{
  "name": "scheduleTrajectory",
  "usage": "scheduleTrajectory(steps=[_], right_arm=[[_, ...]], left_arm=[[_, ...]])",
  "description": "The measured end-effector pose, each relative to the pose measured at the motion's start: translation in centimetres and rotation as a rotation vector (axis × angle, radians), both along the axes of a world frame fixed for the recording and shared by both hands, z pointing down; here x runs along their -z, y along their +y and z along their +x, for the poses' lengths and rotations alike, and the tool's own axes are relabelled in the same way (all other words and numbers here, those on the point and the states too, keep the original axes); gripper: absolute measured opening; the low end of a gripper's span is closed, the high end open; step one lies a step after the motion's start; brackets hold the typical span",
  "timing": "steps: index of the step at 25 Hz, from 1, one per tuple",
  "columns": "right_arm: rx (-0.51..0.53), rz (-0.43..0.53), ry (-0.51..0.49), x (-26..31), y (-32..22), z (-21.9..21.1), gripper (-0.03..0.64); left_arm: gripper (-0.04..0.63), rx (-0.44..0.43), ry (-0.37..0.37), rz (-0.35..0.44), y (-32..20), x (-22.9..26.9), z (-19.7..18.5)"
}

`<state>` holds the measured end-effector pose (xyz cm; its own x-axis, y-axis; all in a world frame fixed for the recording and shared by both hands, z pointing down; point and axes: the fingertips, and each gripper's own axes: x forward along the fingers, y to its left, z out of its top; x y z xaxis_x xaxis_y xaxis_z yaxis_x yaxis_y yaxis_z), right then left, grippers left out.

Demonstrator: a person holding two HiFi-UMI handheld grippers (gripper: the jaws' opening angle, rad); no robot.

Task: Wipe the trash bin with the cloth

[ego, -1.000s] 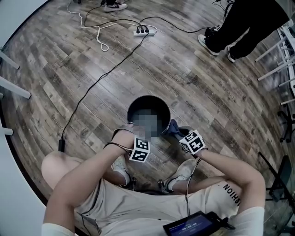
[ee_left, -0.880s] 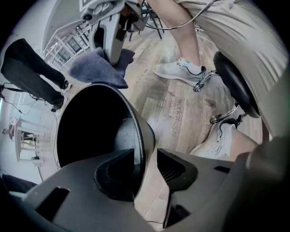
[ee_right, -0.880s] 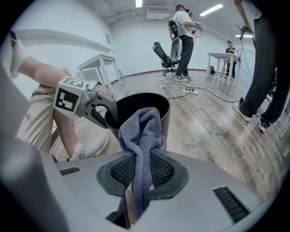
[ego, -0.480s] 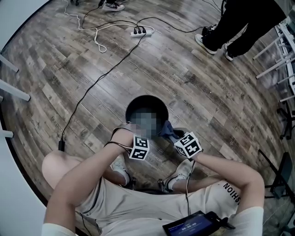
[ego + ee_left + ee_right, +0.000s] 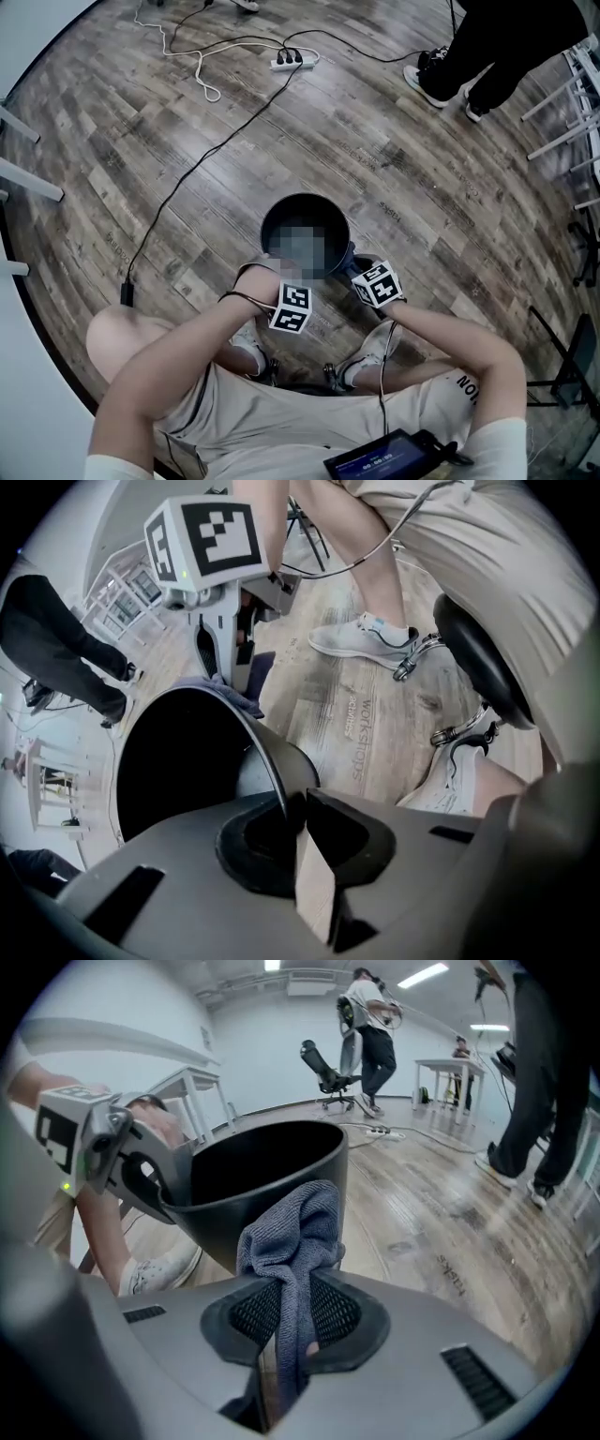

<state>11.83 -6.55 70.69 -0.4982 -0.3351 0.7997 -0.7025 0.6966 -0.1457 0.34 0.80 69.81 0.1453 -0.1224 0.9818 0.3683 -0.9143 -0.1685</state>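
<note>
A black trash bin (image 5: 281,208) stands on the wood floor in front of the seated person. My left gripper (image 5: 272,267) points steeply down at its near-left rim. Its jaws have just been closing, and in the left gripper view my left gripper (image 5: 292,822) is shut on the thin rim of the bin (image 5: 258,761). My right gripper (image 5: 351,268) is shut on a blue-grey cloth (image 5: 349,253). In the right gripper view the cloth (image 5: 295,1232) bunches out of my right gripper (image 5: 286,1335) and presses against the bin's outer wall (image 5: 272,1199) just under the rim.
A power strip (image 5: 294,62) and cables (image 5: 202,159) lie on the floor beyond the bin. A person (image 5: 487,47) stands at the top right beside white racks (image 5: 581,84). The holder's shoes (image 5: 375,347) and a stool base (image 5: 478,658) are close behind the bin.
My right gripper has moved left and down with the cloth, from beside the bin onto its right wall. The left hand has stayed at the near rim.
</note>
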Motion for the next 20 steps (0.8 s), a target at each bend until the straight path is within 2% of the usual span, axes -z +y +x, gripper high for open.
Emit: scheduleTrajectory(steps=[3,7,12,16,20], right_arm=[[-0.092,-0.068,-0.021,-2.6,-0.4,0.0,0.064],[-0.113,-0.068,-0.003,-6.5,-1.0,0.0,0.064],[-0.218,-0.140,-0.057,-11.9,-1.8,0.4,0.064],[-0.192,-0.181,-0.006,-15.7,-1.4,0.3,0.064],[-0.219,-0.249,-0.054,-17.0,-1.4,0.3,0.064]], left_arm=[[0.043,0.024,0.006,-0.004,-0.1,0.0,0.2],[0.041,0.065,0.018,-0.021,-0.3,0.1,0.7],[0.040,0.095,0.038,-0.038,-0.5,0.1,1.2],[0.040,0.112,0.041,-0.044,-0.6,0.1,1.6],[0.041,0.108,0.047,-0.022,-0.8,0.1,1.7]])
